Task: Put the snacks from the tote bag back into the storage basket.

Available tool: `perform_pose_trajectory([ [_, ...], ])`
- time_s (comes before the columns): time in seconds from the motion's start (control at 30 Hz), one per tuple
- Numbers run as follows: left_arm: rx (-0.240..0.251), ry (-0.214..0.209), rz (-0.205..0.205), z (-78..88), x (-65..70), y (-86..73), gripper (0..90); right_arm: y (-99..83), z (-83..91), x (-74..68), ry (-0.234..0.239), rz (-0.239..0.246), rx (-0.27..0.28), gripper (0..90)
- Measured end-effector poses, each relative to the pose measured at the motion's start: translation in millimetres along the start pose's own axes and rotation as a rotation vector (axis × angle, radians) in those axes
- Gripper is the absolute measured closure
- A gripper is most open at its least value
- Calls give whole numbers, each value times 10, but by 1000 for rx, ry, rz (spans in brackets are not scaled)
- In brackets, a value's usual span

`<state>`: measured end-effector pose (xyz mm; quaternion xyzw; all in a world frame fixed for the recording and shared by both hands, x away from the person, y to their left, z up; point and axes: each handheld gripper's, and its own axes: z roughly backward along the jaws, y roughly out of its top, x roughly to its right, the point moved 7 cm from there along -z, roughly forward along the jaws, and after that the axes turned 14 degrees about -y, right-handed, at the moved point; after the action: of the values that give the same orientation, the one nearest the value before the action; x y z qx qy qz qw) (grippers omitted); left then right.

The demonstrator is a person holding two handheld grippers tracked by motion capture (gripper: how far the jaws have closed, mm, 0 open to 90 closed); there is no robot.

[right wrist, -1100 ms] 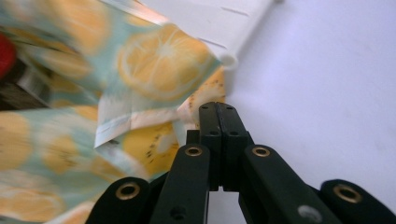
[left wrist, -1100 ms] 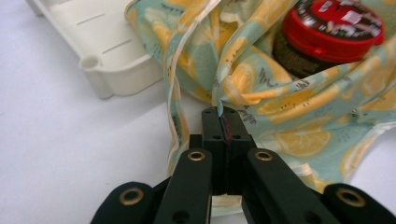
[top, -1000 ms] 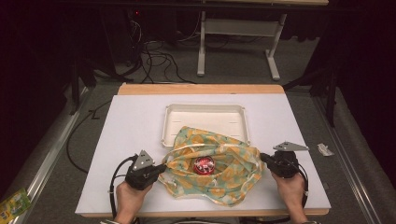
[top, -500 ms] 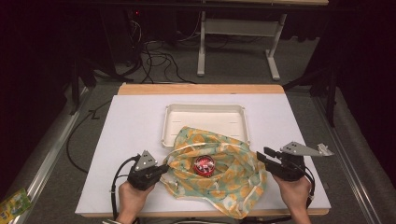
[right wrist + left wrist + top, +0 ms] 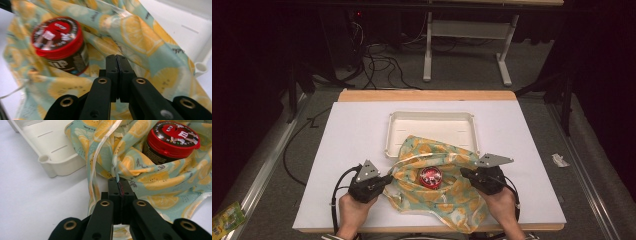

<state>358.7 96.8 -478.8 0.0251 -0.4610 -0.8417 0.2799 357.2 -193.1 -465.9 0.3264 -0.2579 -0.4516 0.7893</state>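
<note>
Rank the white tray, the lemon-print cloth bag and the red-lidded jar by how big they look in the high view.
1. Lemon-print cloth bag and white tray: they cover about the same area, and the bag hides the tray's near edge, so I won't rank them.
2. Red-lidded jar, clearly the smallest.

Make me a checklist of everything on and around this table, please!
Surface: white table top with a wooden far edge.
Job's things: lemon-print cloth bag, front edge draped over the table's near edge; red-lidded jar upright inside it.
Clutter: white tray behind the bag, which overlaps its near rim.
Grippers: left gripper shut on the bag's edge; right gripper shut, jaws closed together over the bag, whether cloth is pinched cannot be told.
Cables: black cable loops from the left gripper; tangled cables on the floor.
Surroundings: grey carpet, white desk legs, packet on the floor.
</note>
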Motion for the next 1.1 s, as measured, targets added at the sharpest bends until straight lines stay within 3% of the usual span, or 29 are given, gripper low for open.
perform_pose_trajectory([
  [0.07, 2, 3, 0, 9, -11, 1, 900, -18, -60, 36, -23, 8, -16, 900],
  [0.5, -8, 10, 8, 39, -73, -55, 900, -275, -304, 402, -107, -74, -110, 900],
  [0.67, -14, 11, 39, 29, -144, -116, 900, -372, -336, 505, -117, -106, -130, 900],
  [0.8, -23, 11, 38, 3, -135, -127, 898, -374, -312, 490, -107, -102, -125, 900],
  [0.9, -12, 1, 43, 9, -104, -112, 840, -342, -287, 441, -95, -94, -112, 900],
  [1.1, 28, -34, 15, 124, 76, 15, 761, -282, -265, 366, -77, -77, -92, 900],
])
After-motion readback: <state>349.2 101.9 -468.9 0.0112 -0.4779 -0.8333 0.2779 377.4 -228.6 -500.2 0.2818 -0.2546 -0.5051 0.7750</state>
